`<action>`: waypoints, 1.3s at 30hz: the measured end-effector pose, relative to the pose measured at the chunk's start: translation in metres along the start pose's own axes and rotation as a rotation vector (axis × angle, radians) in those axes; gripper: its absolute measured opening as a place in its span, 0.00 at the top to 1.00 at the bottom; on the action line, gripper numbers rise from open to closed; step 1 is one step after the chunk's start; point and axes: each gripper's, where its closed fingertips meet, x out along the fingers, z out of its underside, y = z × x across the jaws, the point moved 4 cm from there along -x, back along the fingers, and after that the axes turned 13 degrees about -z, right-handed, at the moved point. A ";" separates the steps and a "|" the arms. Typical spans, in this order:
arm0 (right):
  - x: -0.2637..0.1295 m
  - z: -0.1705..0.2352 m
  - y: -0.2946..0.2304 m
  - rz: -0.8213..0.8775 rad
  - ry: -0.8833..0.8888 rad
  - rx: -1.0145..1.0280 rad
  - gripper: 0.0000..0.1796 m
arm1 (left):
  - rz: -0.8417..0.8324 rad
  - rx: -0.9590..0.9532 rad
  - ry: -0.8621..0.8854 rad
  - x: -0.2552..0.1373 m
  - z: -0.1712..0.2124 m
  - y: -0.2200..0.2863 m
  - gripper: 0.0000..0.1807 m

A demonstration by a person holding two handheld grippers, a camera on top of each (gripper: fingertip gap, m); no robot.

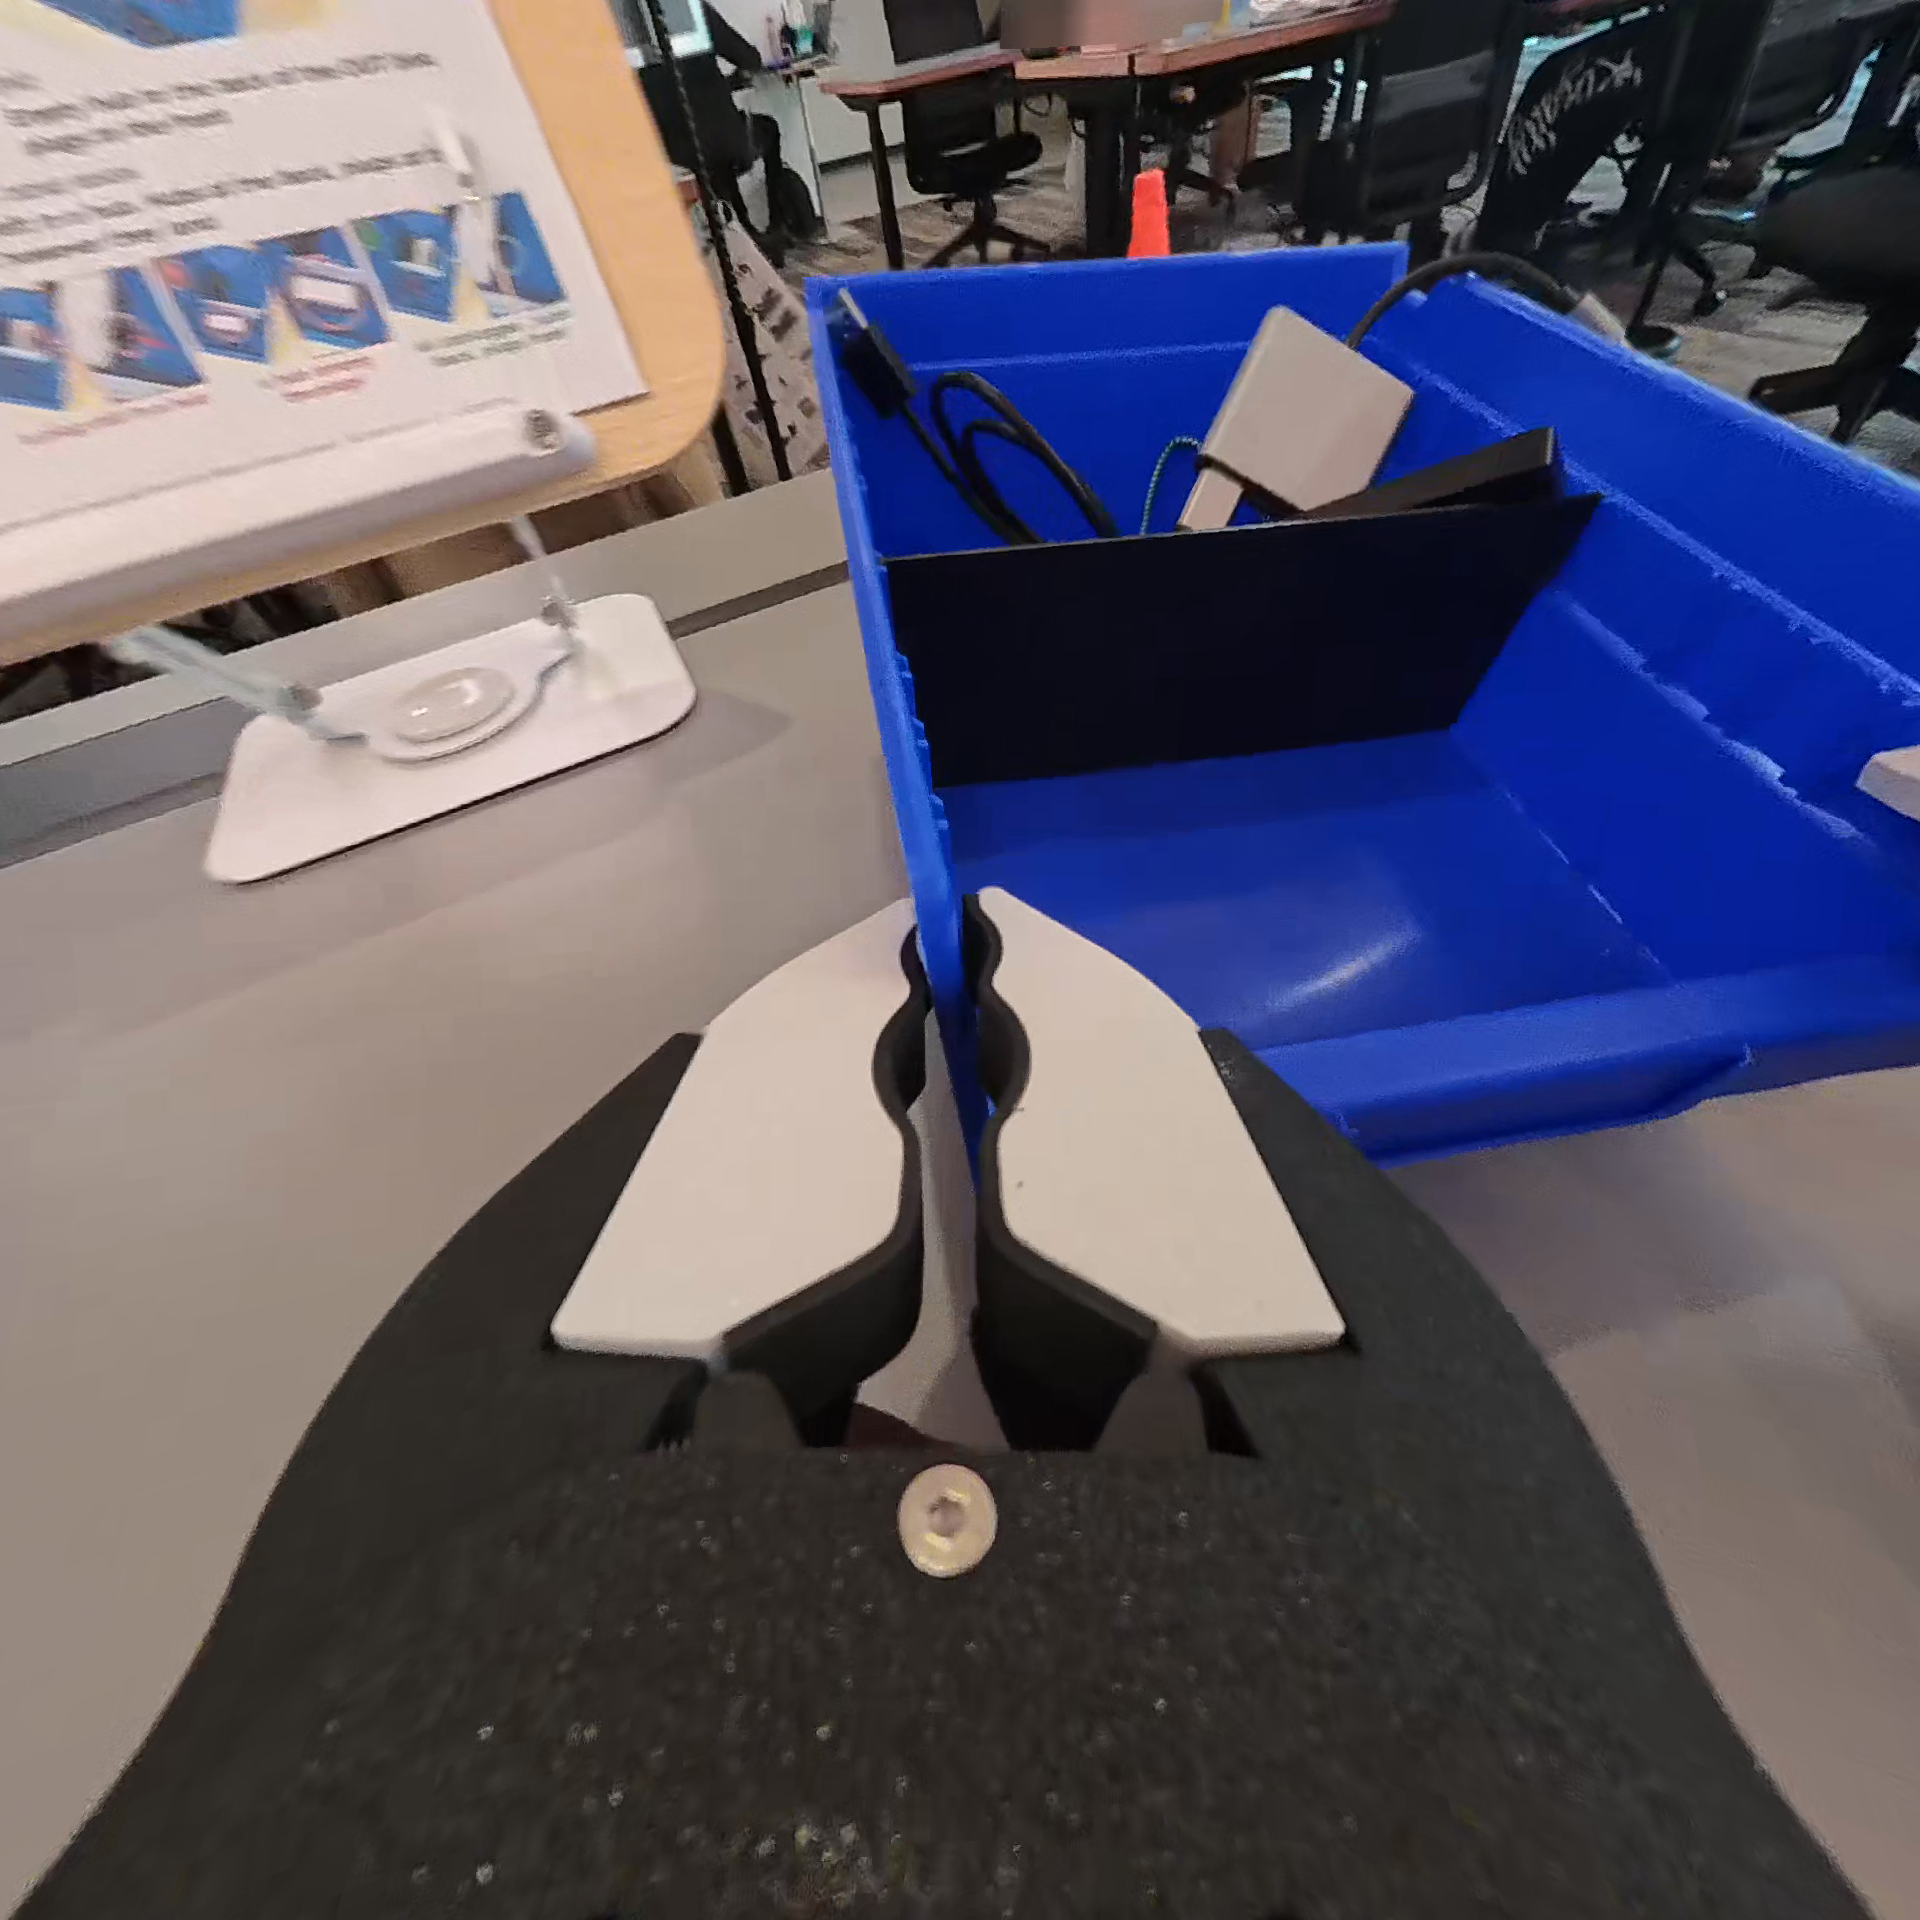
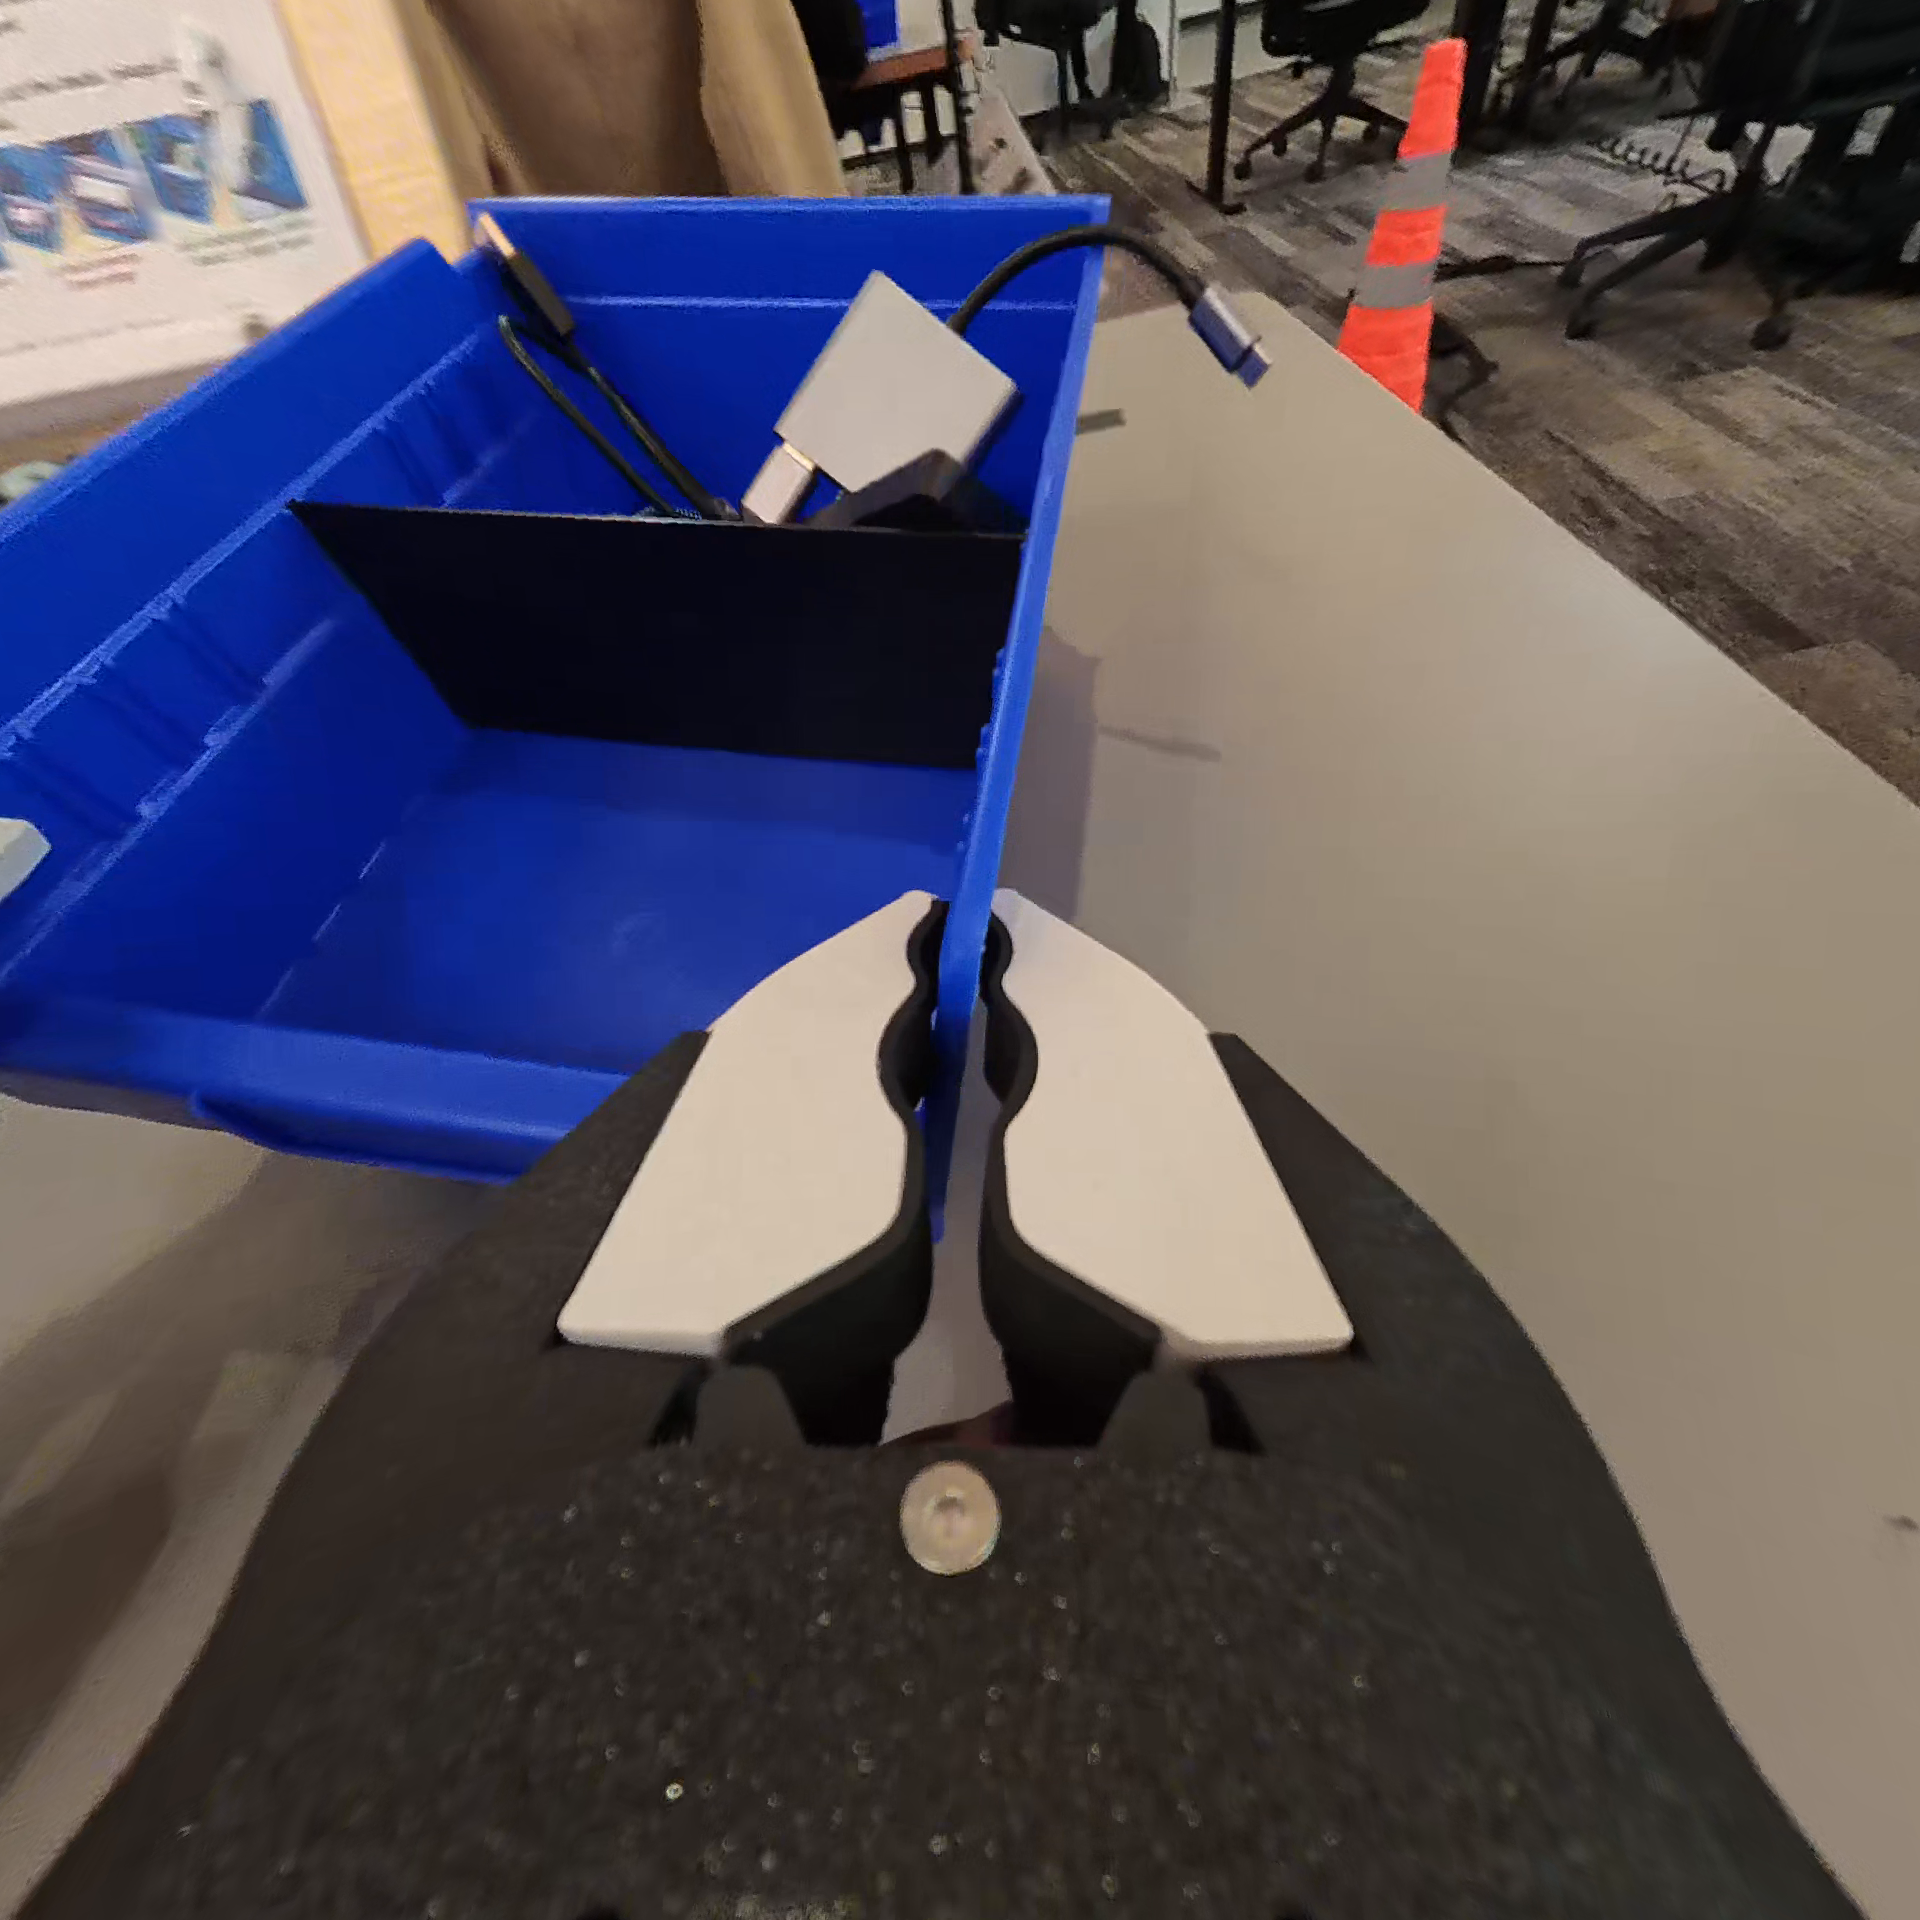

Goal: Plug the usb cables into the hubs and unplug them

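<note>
A blue bin (image 1: 1683,582) (image 2: 187,623) is held tilted above the grey table. My left gripper (image 1: 943,920) is shut on the bin's left wall. My right gripper (image 2: 961,920) is shut on its right wall. A black divider (image 1: 1195,655) (image 2: 675,623) splits the bin. Behind it lie a grey USB hub (image 1: 1299,416) (image 2: 894,400) and a black USB cable (image 1: 966,436) (image 2: 582,364). The hub's own cable arcs over the bin's right wall and ends in a grey plug (image 2: 1231,343). The near compartment holds nothing.
A white stand with an instruction sheet (image 1: 260,270) sits on the table (image 1: 416,1039) left of the bin. An orange cone (image 2: 1403,229) and office chairs stand on the floor beyond the table. A grey fingertip of the other gripper shows at each view's edge (image 1: 1891,784). About 20 centimetres separates my left fingertips from my right.
</note>
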 end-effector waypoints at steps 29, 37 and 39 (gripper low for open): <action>0.091 0.048 -0.267 -0.421 -0.112 -0.201 0.93 | -0.253 -0.105 -0.066 -0.076 0.102 -0.261 0.85; 0.037 0.047 -0.244 -0.543 -0.019 -0.237 0.79 | -0.317 -0.146 -0.006 -0.159 0.105 -0.319 0.83; 0.023 0.050 -0.241 -0.584 -0.017 -0.234 0.79 | -0.429 -0.158 -0.078 -0.161 0.119 -0.374 0.86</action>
